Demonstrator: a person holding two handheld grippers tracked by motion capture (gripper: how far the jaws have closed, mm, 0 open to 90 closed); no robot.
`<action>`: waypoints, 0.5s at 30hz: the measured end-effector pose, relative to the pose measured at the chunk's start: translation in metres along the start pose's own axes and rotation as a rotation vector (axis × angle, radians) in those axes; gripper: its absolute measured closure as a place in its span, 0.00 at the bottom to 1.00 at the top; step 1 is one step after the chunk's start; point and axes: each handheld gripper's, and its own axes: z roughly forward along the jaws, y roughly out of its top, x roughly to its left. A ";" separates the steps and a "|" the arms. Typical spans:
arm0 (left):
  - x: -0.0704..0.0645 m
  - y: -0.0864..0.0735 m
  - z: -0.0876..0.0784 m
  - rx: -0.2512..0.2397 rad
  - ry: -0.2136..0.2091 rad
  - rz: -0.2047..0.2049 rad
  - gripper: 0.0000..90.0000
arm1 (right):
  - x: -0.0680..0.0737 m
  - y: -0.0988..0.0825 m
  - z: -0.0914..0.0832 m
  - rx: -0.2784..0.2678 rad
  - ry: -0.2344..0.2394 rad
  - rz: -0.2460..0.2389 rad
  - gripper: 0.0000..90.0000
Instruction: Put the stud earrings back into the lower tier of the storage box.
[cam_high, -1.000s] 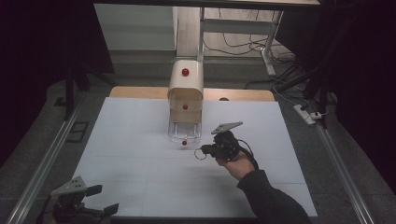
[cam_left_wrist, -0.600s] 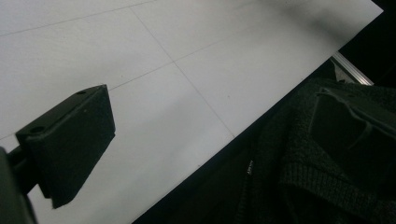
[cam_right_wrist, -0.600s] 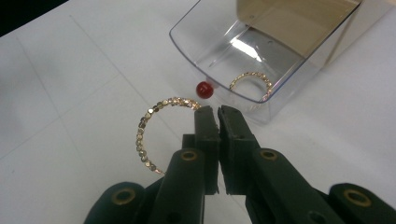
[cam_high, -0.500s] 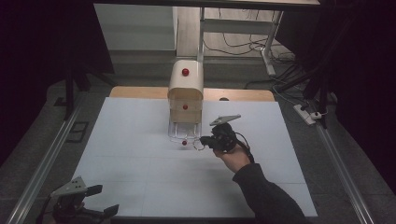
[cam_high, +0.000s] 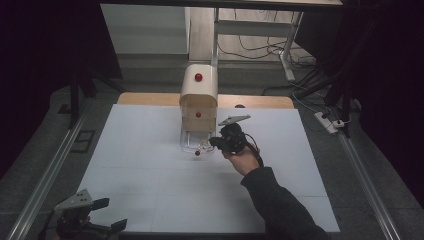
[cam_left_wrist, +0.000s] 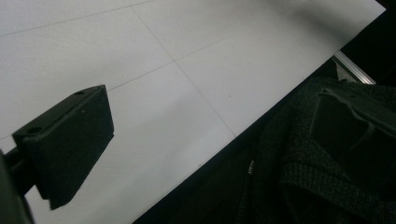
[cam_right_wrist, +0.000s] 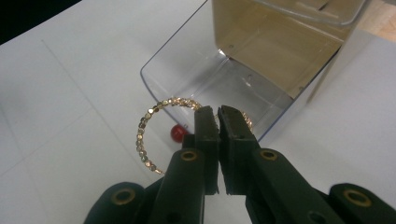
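Starting at the left of the high view: the left tool (cam_high: 95, 220) sits down at the near left corner of the white desk (cam_high: 150, 185), grey three-cornered plate on top, well apart from everything else. In the left gripper view one black padded jaw sticks out over the bare white surface near its edge, with a dark knitted sleeve (cam_left_wrist: 322, 154) off to the side. The second jaw isn't in the shot, so I can't tell whether that tool is apart or together.

Moving toward the middle, there's a small cream-coloured cabinet with a rounded top and red knobs (cam_high: 199, 97) standing at the far side of the desk. Its bottom drawer, a clear plastic tray (cam_right_wrist: 210, 74), is pulled out toward the person, and its little red knob (cam_right_wrist: 177, 134) is just in front of it.

Then the right tool (cam_high: 212, 143), held by a hand (cam_high: 243, 159) in a dark sleeve, pointing at the drawer front. In the right gripper view its jaws are together, pinched on a thin gold beaded bracelet (cam_right_wrist: 144, 135). The bracelet hangs as a loop off the jaw tips, just at the front lip of the open drawer, right over the red knob. Part of the loop is hidden behind the jaws.
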 end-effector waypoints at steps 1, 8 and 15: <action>0.000 0.000 0.000 0.000 0.000 0.000 0.00 | -0.001 0.001 0.002 -0.003 -0.003 -0.001 0.96; 0.000 0.000 0.000 0.001 0.000 -0.001 0.00 | -0.003 0.006 0.016 -0.002 -0.031 -0.009 0.96; 0.000 0.000 0.000 0.001 0.001 -0.003 0.00 | -0.007 0.010 0.027 -0.013 -0.052 -0.001 0.96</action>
